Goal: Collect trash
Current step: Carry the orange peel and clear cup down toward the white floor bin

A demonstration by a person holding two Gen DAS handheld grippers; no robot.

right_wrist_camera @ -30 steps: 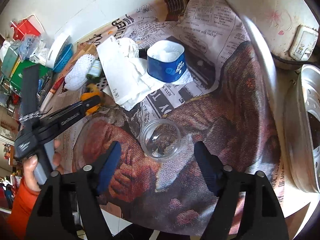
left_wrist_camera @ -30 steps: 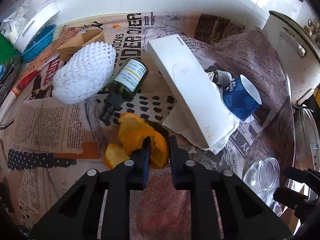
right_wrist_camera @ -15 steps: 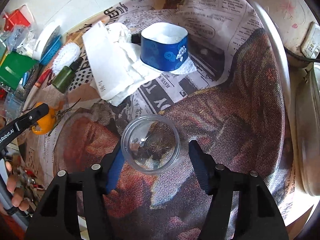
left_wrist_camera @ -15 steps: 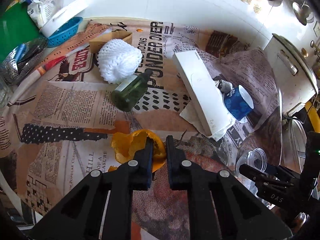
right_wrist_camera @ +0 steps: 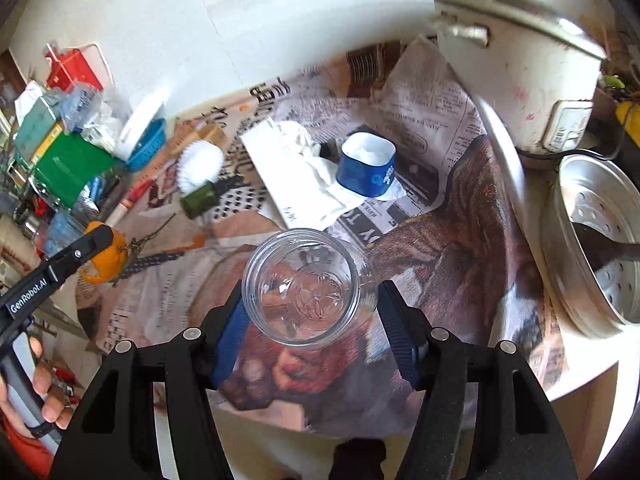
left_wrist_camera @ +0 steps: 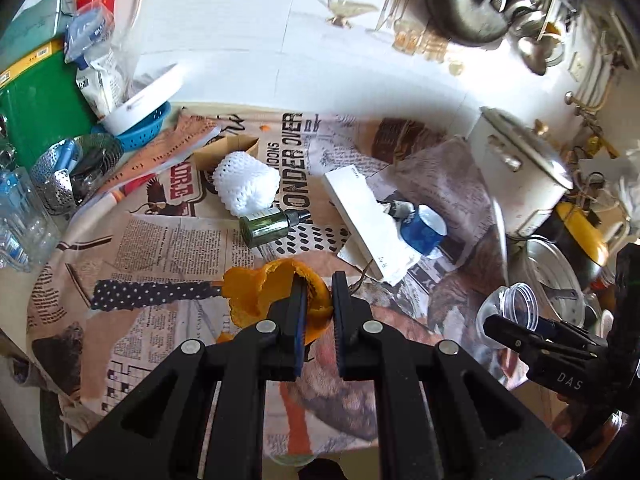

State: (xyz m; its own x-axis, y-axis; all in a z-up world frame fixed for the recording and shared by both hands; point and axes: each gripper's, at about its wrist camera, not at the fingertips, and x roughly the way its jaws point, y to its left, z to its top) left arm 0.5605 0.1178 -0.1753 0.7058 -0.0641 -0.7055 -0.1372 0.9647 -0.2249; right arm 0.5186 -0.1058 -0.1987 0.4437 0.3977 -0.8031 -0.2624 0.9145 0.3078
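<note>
My left gripper (left_wrist_camera: 318, 292) is shut on a piece of orange peel (left_wrist_camera: 256, 292) and holds it lifted above the newspaper-covered table (left_wrist_camera: 168, 248). In the right wrist view the same peel (right_wrist_camera: 108, 252) hangs at the left gripper's tip at the far left. My right gripper (right_wrist_camera: 310, 308) is shut on a clear plastic jar (right_wrist_camera: 304, 280), mouth up, raised off the table. In the left wrist view that jar (left_wrist_camera: 508, 304) shows at the right edge. On the table lie a white foam net (left_wrist_camera: 246, 184), a green bottle (left_wrist_camera: 268, 224), a white box (left_wrist_camera: 356, 212) with tissue, and a blue cup (left_wrist_camera: 424, 232).
A rice cooker (right_wrist_camera: 516, 68) stands at the back right, with a metal steamer pot (right_wrist_camera: 600, 252) beside it. Clutter fills the left: a green box (left_wrist_camera: 36, 108), a blue basket (left_wrist_camera: 140, 132), a metal strainer (left_wrist_camera: 68, 172). A person's hand (right_wrist_camera: 40, 396) holds the left gripper's handle.
Both grippers have risen from the table. The left carries the orange peel up and back. The right has closed on the clear jar and lifted it.
</note>
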